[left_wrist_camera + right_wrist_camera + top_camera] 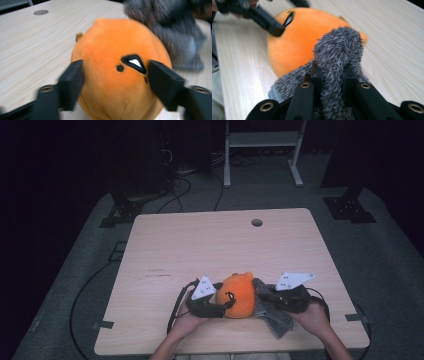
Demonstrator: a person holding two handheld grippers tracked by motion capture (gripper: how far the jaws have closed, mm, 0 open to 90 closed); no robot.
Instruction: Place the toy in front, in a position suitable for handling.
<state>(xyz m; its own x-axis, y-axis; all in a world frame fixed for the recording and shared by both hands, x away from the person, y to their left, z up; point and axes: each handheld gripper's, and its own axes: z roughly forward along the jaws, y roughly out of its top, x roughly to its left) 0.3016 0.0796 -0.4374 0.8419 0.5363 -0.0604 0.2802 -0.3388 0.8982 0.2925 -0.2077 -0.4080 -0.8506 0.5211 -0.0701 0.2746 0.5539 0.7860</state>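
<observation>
Orange plush ball (pixel 238 295), low centre of the high view, flanked by my left gripper (pixel 115 82), jaws parted; right gripper (pixel 331 77) clenched on grey fuzzy cloth (pixel 337 50); wiping step, I judge; next, press cloth onto plush.

The worktop (pixel 220 245) is pale wood with a round hole (pixel 257 222) near its far edge. It stands on grey carpet (pixel 390 270). A white frame (pixel 262 150) stands far behind it. Black stands (pixel 122 210) and cables (pixel 187 190) lie at far left. The surrounding room is dark.
</observation>
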